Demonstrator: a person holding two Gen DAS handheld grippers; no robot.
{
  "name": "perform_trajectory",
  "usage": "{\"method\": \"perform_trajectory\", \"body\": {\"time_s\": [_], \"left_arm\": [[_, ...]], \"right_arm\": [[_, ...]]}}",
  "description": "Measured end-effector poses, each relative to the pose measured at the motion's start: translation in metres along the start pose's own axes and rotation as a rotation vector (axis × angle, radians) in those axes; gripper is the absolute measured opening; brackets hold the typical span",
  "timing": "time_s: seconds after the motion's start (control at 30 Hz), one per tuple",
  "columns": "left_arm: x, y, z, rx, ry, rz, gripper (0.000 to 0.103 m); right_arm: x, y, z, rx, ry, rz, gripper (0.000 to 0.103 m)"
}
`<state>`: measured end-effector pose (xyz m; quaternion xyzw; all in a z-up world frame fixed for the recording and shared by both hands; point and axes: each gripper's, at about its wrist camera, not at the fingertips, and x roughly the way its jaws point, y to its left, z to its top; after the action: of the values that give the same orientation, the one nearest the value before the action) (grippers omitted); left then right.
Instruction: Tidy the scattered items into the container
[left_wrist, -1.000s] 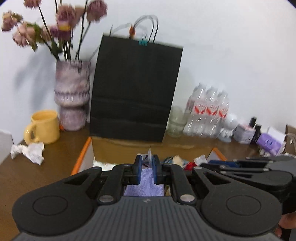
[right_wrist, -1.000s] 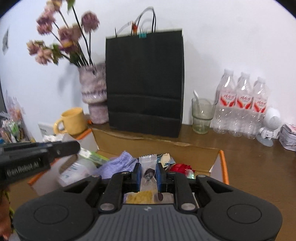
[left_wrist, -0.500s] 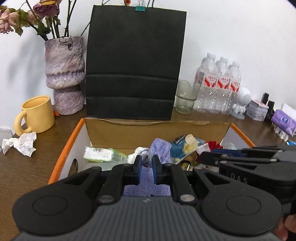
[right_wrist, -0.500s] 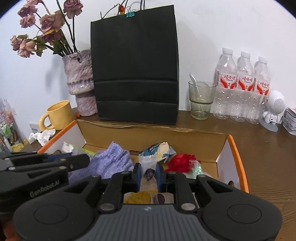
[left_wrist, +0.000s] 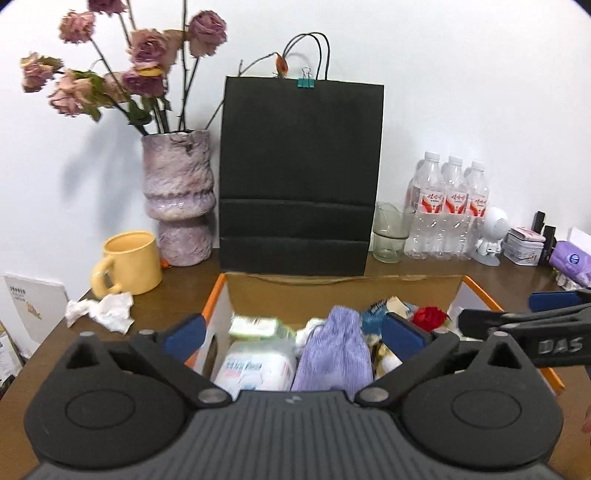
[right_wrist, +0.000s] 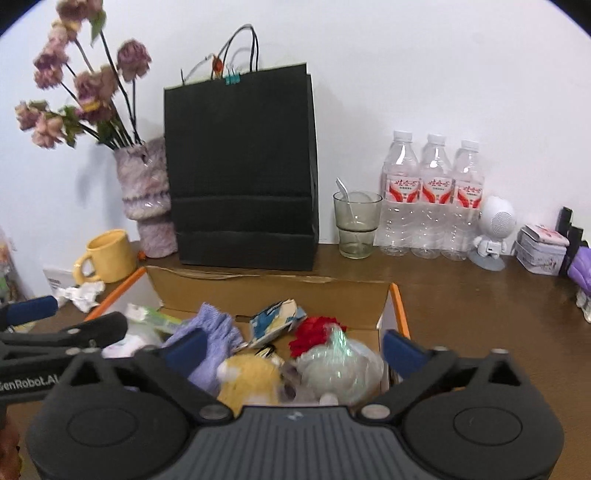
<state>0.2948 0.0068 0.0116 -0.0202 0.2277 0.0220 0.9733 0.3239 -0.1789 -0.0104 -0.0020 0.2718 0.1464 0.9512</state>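
Behind the brown bench (right_wrist: 461, 295) a white wall backs a black paper bag (left_wrist: 301, 177), a vase of dried roses (left_wrist: 179, 195) and a yellow mug (left_wrist: 129, 262). Both the left gripper (left_wrist: 291, 334) and the right gripper (right_wrist: 291, 349) hang over the cardboard box (left_wrist: 343, 291), jaws opening wide with nothing pinched. Inside the box lie a purple knit pouch (left_wrist: 334, 350), a red flower (right_wrist: 314, 332) and a yellow plush toy (right_wrist: 249, 380).

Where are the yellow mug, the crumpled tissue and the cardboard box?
yellow mug (left_wrist: 130, 263): left wrist view, side wall.
crumpled tissue (left_wrist: 101, 311): left wrist view, middle.
cardboard box (right_wrist: 266, 293): right wrist view, back wall.
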Motion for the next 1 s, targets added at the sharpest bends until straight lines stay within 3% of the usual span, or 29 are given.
{"method": "perform_trajectory", "body": {"time_s": [0.23,0.53,1.0], "left_arm": [[-0.050,0.011,-0.009,-0.072,0.045,-0.033,0.103],[-0.102,0.006,-0.021,-0.062,0.081,0.053,0.103],[-0.137,0.007,-0.039,-0.072,0.130,0.104,0.103]], "right_arm": [[-0.058,0.001,-0.018,0.022,0.019,0.067,0.103],[-0.117,0.012,-0.039,0.036,0.032,0.047,0.103],[-0.147,0.030,-0.058,0.015,0.068,-0.005,0.103]]}}
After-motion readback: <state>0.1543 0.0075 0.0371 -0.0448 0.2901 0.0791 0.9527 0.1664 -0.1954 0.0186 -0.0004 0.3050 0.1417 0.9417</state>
